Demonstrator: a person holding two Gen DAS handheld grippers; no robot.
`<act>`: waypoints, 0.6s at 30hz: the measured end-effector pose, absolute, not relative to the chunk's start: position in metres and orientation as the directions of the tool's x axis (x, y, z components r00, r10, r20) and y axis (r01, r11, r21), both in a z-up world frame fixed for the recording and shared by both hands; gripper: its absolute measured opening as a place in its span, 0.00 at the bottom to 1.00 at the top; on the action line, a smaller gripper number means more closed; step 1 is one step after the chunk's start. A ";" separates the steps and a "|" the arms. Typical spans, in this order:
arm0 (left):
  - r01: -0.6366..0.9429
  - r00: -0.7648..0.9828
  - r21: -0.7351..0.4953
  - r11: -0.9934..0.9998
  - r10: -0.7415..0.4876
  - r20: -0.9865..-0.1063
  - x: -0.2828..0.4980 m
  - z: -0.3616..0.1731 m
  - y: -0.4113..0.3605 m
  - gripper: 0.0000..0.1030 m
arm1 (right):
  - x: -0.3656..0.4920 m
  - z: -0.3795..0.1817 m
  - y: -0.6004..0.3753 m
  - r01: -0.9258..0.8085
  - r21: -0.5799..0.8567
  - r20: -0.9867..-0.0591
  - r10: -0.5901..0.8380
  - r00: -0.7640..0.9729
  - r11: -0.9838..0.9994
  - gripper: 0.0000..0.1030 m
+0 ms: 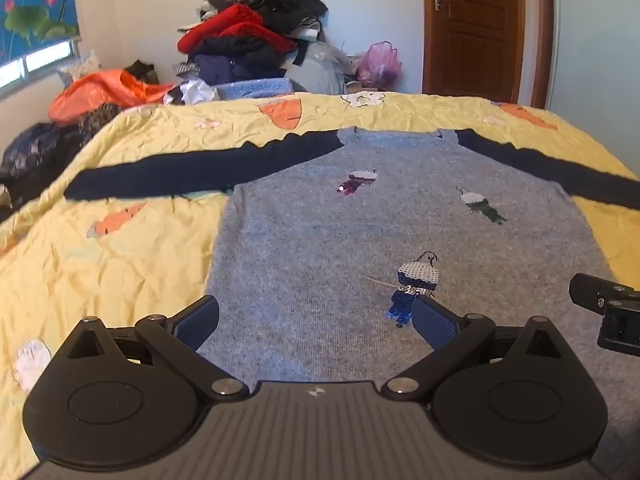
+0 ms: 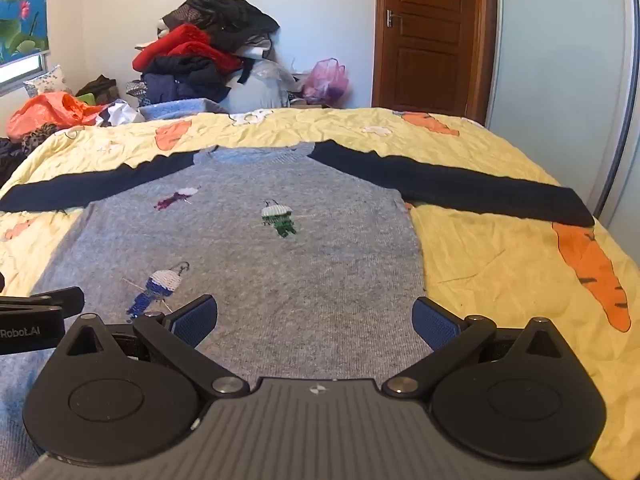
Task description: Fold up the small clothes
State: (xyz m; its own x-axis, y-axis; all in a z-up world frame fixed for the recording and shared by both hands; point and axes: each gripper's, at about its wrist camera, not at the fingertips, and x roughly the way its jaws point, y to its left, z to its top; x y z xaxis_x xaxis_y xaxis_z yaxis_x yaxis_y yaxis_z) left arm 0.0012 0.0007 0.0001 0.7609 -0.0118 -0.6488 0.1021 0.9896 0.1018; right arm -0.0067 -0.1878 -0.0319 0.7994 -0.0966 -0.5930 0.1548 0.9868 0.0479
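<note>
While both claws hang spread above its lower part, the sweater (image 1: 320,232) lies flat and face up on the bed (image 1: 120,248), collar toward the far edge. Its body is grey-blue knit; its two long sleeves are dark navy and stretch straight out to either side. One sleeve (image 1: 192,172) reaches toward the window side, the other sleeve (image 2: 460,188) toward the wardrobe side. Three small sequinned figures sit on the chest: a purple figure (image 1: 358,182), a green figure (image 2: 279,220) and a blue figure (image 1: 414,286).

The left claw (image 1: 316,320) holds its two blue-padded fingers wide apart with nothing between them, and so does the right claw (image 2: 316,318). Each hovers over the sweater's lower body, the left nearer the window-side edge, the right nearer the other. Whether either touches the knit cannot be told.

The bed wears a creased yellow cover printed with orange carrots and white shapes. Beyond the bed stands one tall pile of clothes (image 1: 252,36) in red, black and navy, one pink plastic bag (image 1: 380,64), one orange bag (image 1: 104,92) and one brown wooden door (image 1: 476,28).

The sweater's hem is hidden under the claw bodies in both views. In the left wrist view the wardrobe-side sleeve runs off the frame; in the right wrist view the other sleeve's cuff is cut off.
</note>
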 end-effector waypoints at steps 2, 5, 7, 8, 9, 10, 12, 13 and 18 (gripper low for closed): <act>0.115 0.737 0.075 0.991 -0.035 -0.675 0.005 0.000 0.000 1.00 | -0.005 -0.034 -0.187 0.163 0.052 -0.591 -0.101 0.800 0.985 1.00; 0.104 0.738 0.011 0.995 -0.070 -0.671 0.003 0.002 0.011 1.00 | -0.004 -0.032 -0.189 0.159 0.063 -0.569 -0.095 0.817 0.985 1.00; 0.100 0.744 0.027 0.995 -0.057 -0.665 0.002 0.004 0.009 1.00 | -0.009 -0.028 -0.189 0.161 0.074 -0.575 -0.090 0.814 0.984 1.00; 0.094 0.750 0.034 0.995 -0.048 -0.660 0.001 0.005 0.009 1.00 | -0.009 -0.027 -0.188 0.162 0.075 -0.578 -0.090 0.811 0.984 1.00; 0.090 0.753 0.041 0.995 -0.041 -0.657 0.001 0.004 0.008 1.00 | -0.009 -0.025 -0.188 0.159 0.076 -0.580 -0.086 0.810 0.984 1.00; 0.095 0.750 0.040 0.995 -0.045 -0.660 0.000 0.007 0.011 1.00 | -0.008 -0.024 -0.188 0.157 0.076 -0.584 -0.084 0.807 0.985 1.00; 0.096 0.767 0.049 0.994 -0.042 -0.640 -0.001 0.006 0.010 1.00 | -0.004 -0.027 -0.186 0.152 0.064 -0.590 -0.085 0.803 0.986 1.00; 0.087 0.770 0.045 0.995 -0.039 -0.636 -0.001 0.006 0.011 1.00 | -0.005 -0.026 -0.185 0.153 0.059 -0.589 -0.090 0.803 0.986 1.00; 0.106 0.715 0.032 0.994 -0.054 -0.697 0.006 0.001 0.016 1.00 | -0.006 -0.024 -0.185 0.151 0.057 -0.590 -0.089 0.802 0.987 1.00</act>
